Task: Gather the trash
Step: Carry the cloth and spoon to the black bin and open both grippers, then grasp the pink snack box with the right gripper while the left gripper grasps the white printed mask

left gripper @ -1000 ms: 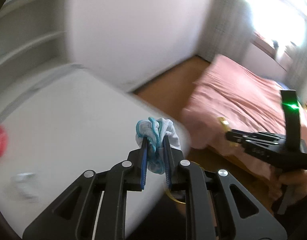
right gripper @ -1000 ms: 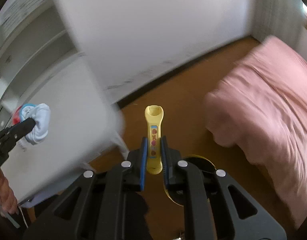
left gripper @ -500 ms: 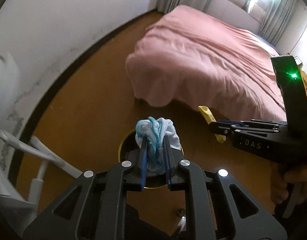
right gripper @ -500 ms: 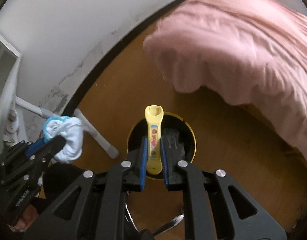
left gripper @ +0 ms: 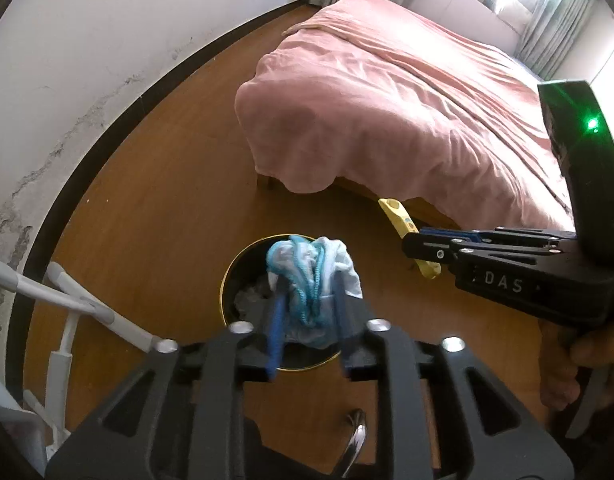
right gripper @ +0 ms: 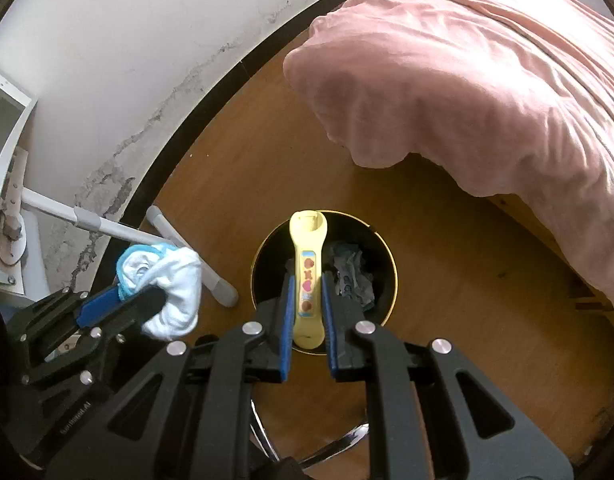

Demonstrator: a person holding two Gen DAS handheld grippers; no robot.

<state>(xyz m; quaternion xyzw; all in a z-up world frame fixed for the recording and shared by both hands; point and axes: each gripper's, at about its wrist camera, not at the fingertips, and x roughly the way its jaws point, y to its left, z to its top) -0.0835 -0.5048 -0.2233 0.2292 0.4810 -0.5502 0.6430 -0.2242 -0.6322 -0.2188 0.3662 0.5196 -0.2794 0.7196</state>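
A round black bin with a gold rim (left gripper: pixel 227 280) (right gripper: pixel 391 264) stands on the wooden floor, with crumpled grey trash inside. My left gripper (left gripper: pixel 307 284) is shut on a crumpled white and blue cloth (left gripper: pixel 311 268) and holds it right above the bin. In the right wrist view the cloth (right gripper: pixel 167 280) hangs left of the bin. My right gripper (right gripper: pixel 307 280) is shut on a flat yellow plastic piece with stickers (right gripper: pixel 307 276) and holds it over the bin's opening. In the left wrist view the yellow piece (left gripper: pixel 403 224) sticks out of the right gripper, right of the bin.
A bed with a pink cover (left gripper: pixel 407 100) (right gripper: pixel 487 80) stands close behind the bin. White metal legs (left gripper: pixel 79 304) (right gripper: pixel 187 256) stand to the left by the white wall (right gripper: pixel 127 60). A chrome part (left gripper: pixel 355 440) shows low down.
Both grippers have swung away from the white table and down toward the floor. The bin now lies under both of them. Both keep their hold.
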